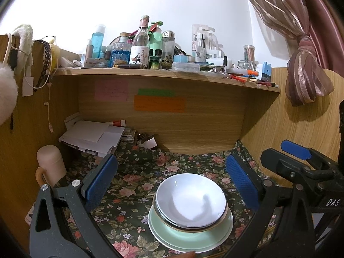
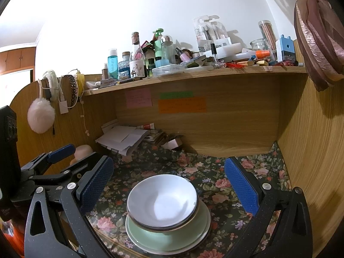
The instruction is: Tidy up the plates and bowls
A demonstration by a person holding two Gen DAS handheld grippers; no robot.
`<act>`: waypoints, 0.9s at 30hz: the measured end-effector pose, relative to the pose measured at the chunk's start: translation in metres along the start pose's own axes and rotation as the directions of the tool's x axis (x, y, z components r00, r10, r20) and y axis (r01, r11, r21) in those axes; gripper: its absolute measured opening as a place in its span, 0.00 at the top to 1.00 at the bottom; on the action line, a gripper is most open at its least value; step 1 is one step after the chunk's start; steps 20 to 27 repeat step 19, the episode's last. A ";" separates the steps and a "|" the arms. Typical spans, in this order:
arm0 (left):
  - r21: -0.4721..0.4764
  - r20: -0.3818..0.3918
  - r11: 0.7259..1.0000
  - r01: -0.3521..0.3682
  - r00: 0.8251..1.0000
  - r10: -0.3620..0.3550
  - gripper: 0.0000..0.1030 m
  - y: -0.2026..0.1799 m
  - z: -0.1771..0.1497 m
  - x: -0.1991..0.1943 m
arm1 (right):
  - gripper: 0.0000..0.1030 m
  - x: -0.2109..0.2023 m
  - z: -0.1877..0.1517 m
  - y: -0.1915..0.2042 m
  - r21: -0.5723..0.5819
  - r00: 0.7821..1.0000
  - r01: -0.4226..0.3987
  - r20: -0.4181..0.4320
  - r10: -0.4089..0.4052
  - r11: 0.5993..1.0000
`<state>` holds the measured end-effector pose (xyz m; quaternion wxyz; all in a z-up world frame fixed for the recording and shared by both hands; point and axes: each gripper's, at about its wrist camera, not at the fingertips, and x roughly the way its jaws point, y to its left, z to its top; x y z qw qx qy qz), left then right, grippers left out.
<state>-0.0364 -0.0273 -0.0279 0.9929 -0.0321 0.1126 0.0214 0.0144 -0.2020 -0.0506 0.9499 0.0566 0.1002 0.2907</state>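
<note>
A stack of white bowls (image 1: 191,200) with dark and gold rims sits on pale green plates (image 1: 193,236) on the floral cloth. The same bowls (image 2: 162,200) and green plates (image 2: 169,236) show in the right wrist view. My left gripper (image 1: 172,185) is open and empty, held above and just behind the stack. My right gripper (image 2: 169,185) is also open and empty, over the stack. The right gripper shows at the right edge of the left view (image 1: 301,167), and the left gripper at the left of the right view (image 2: 53,163).
A floral tablecloth (image 1: 133,185) covers the desk. A pile of papers (image 1: 92,137) lies at the back left. A beige mug (image 1: 50,163) stands at the left. A wooden shelf (image 1: 167,73) overhead holds several bottles. A wooden side panel (image 2: 311,150) closes the right.
</note>
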 end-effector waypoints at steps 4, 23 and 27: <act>-0.006 -0.016 1.000 0.006 1.000 -0.006 0.00 0.000 0.000 0.003 | 0.00 0.001 -0.001 0.002 0.006 1.000 0.007 -0.002 -0.007 1.000; -0.012 -0.021 1.000 -0.002 1.000 0.002 0.00 -0.001 -0.001 0.006 | 0.00 0.008 -0.003 0.002 0.027 1.000 0.023 -0.019 -0.023 0.999; -0.012 -0.021 1.000 -0.002 1.000 0.002 0.00 -0.001 -0.001 0.006 | 0.00 0.008 -0.003 0.002 0.027 1.000 0.023 -0.019 -0.023 0.999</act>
